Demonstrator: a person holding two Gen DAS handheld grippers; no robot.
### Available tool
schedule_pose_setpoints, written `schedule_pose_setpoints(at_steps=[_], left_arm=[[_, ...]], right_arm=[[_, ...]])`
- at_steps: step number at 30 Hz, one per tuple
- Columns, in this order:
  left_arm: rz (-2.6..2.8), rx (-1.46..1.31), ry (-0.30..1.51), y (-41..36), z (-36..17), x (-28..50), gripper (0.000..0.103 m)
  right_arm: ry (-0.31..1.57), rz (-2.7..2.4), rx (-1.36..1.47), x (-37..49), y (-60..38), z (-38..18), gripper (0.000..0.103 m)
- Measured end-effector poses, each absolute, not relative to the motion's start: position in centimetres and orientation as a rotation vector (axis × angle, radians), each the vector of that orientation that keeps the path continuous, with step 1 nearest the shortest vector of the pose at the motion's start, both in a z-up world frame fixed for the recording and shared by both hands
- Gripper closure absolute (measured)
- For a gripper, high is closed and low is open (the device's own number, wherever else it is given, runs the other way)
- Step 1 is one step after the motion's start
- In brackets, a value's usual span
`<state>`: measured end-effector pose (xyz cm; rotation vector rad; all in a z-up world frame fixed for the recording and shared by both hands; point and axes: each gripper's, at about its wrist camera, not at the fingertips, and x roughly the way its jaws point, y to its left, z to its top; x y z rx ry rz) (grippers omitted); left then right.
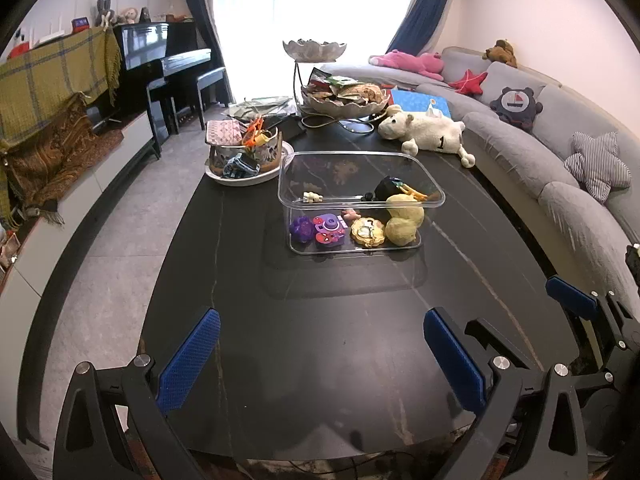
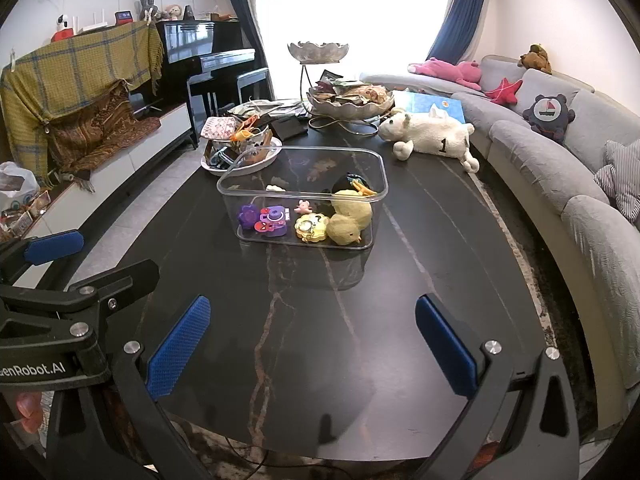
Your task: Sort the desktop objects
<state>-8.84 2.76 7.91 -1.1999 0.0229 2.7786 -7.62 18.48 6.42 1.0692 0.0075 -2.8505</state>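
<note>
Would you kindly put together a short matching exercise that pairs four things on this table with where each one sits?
Things:
1. yellow duck plush
2. white sheep plush
3. patterned pouch
4. snack packets

Places:
A. in the silver tiered bowl stand
B. in the clear bin
C. lying on the bare table, sofa side
D. in the basket on the white tray

Pairs: 1-B, 2-C, 3-D, 4-A

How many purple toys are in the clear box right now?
2: a purple flower toy at the box's front left corner, and a purple camera toy right beside it. Others may hide behind the yellow plush.
</note>
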Motion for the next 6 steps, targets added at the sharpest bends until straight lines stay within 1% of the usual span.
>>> schedule_pose_setpoints(at_steps=[6], left_arm=[[2.777,-1.193,0.029,2.83,8.03,-8.81,0.002]], right_arm=[[0.010,-2.853,1.067,-7.52,18.60,6.51,0.001]])
